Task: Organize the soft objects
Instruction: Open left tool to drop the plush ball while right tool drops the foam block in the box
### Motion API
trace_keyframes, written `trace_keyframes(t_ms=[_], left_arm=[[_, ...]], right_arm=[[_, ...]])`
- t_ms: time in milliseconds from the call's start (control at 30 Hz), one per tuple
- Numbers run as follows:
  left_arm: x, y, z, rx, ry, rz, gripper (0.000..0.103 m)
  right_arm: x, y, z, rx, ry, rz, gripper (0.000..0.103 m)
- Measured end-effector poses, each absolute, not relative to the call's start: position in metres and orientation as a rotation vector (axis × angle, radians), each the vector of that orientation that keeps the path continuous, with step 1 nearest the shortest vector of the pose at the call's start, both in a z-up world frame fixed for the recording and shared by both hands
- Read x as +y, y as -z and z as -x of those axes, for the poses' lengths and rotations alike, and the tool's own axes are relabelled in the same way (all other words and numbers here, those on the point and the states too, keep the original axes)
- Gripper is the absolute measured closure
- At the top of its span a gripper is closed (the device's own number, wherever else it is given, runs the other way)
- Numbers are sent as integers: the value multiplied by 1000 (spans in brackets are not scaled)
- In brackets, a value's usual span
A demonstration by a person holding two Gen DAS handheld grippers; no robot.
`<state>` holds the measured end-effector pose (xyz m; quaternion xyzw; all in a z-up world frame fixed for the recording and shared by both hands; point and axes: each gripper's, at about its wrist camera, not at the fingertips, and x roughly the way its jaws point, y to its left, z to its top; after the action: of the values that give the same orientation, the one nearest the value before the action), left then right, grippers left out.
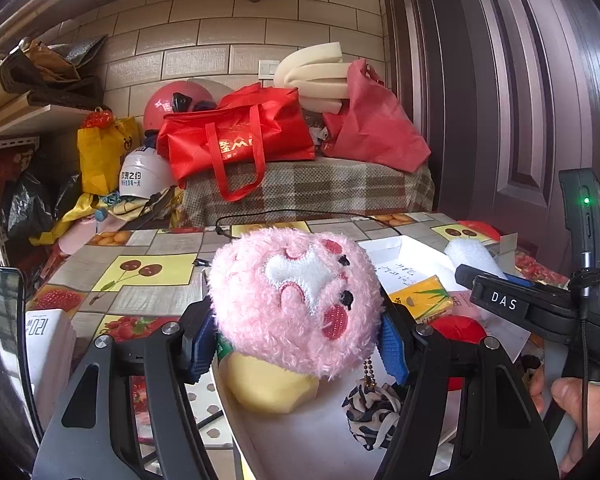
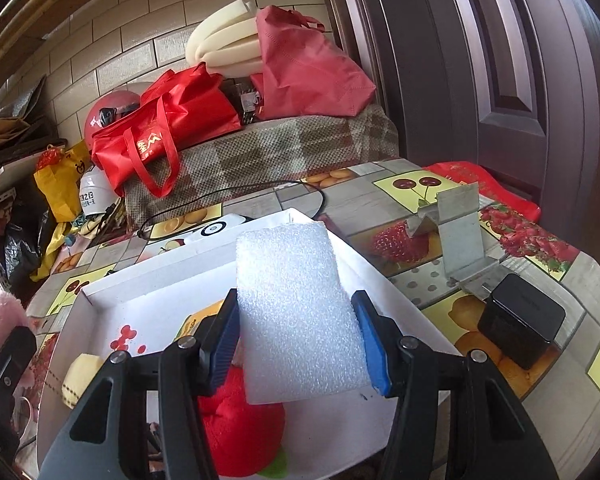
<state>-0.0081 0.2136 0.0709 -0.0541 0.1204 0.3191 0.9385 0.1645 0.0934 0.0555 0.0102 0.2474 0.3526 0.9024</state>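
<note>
While both loads hang over the white box (image 2: 112, 280) on the desk (image 2: 428, 280), left gripper (image 1: 296, 340) jaws clamp the pink plush (image 1: 296, 296); right gripper (image 2: 296, 340) jaws clamp the foam block (image 2: 296, 312), long axis pointing away, box directly beneath.

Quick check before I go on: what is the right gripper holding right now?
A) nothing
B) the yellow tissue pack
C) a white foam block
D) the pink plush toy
C: in the right wrist view, the right gripper is closed on a white foam block, its blue pads pressing both sides, above the white box.
</note>
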Motion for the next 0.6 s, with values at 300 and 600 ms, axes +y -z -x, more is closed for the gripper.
trace_keyframes(t_ms=[300,600], left_arm=[[212,-71,-7,273,-611,84,35],[211,-72,-8,266,-629,73,0]], right_arm=[[106,-56,-164,509,-742,13,47],[112,-56,-161,499,-772,48,6]])
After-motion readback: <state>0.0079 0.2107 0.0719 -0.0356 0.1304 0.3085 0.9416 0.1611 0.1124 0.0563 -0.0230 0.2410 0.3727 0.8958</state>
